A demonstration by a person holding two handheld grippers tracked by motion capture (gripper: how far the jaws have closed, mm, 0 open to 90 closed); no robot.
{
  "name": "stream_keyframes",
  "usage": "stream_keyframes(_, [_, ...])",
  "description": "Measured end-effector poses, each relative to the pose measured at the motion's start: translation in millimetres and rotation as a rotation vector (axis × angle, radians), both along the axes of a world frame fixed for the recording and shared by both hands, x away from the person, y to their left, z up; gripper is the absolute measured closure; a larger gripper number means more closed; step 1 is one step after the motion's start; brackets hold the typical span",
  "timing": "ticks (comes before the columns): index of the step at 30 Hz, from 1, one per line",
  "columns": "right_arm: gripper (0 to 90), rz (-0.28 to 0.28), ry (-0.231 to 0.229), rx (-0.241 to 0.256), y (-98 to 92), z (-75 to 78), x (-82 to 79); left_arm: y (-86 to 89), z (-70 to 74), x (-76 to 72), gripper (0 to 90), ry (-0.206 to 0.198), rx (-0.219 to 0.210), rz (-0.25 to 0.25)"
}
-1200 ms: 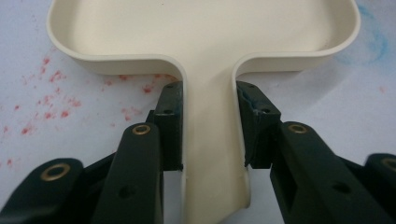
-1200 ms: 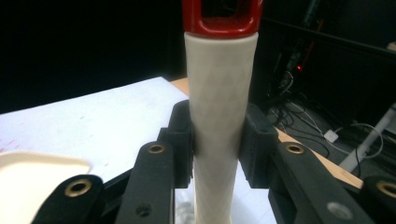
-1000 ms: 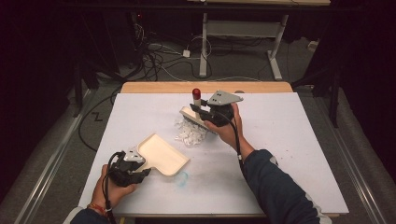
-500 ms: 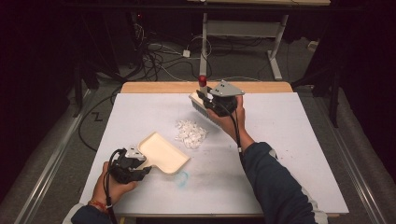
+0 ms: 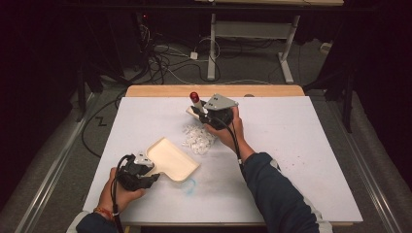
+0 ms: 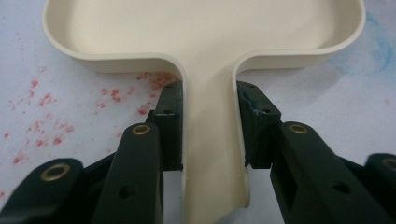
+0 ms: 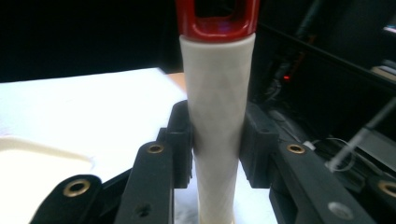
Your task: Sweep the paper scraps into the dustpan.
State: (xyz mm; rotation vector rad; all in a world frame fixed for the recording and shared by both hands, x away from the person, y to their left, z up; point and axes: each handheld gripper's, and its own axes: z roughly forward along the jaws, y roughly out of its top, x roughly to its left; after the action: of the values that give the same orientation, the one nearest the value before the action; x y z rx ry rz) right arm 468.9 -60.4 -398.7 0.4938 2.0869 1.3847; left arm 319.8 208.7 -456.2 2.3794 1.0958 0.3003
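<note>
Cream plastic dustpan (image 5: 170,159), shallow, rounded rim, flat handle: your left tongs (image 6: 210,135) clamp that handle from both sides, pan flat on the white desk (image 5: 301,145) at the near left. Brush (image 5: 195,103), white diamond-textured grip with red hanging loop: your right tongs (image 7: 215,154) grip it mid-handle, raised at the desk's far side. Heap of small white scraps (image 5: 197,138) lies between pan and brush, just off the pan's open lip. Step judged: sweep about to begin. Next move calls for lowering the bristles behind the heap and drawing toward the pan, held steady.
</note>
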Motion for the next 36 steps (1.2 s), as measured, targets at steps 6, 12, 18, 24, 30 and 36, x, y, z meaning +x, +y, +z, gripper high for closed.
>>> stream_keyframes(6, [68.2, 0.084, 0.024, 0.017, -1.8, -2.7, -16.7, -1.6, 2.3, 1.3, 63.3, 0.001, 0.021, -0.008])
stream_keyframes(12, [68.3, 0.118, 0.031, 0.023, 0.1, -1.9, -34.6, -4.4, 3.1, 5.9, 63.4, 0.009, 0.017, -0.003])
stream_keyframes(18, [68.4, 0.122, 0.022, 0.016, 8.3, -1.9, -51.5, -9.7, 4.4, 10.3, 63.4, 0.015, 0.013, 0.003])
stream_keyframes(24, [68.7, 0.157, 0.024, 0.026, 22.5, -0.8, -66.5, -14.9, 4.5, 14.6, 63.4, 0.021, 0.013, 0.003])
stream_keyframes(30, [69.0, 0.188, 0.025, 0.022, 31.4, 0.6, -76.2, -15.0, 4.5, 15.6, 63.4, 0.024, 0.008, 0.002])
stream_keyframes(36, [69.7, 0.201, 0.017, 0.018, 33.4, 3.4, -82.4, -15.3, 4.1, 15.0, 63.3, 0.023, 0.003, 0.009])
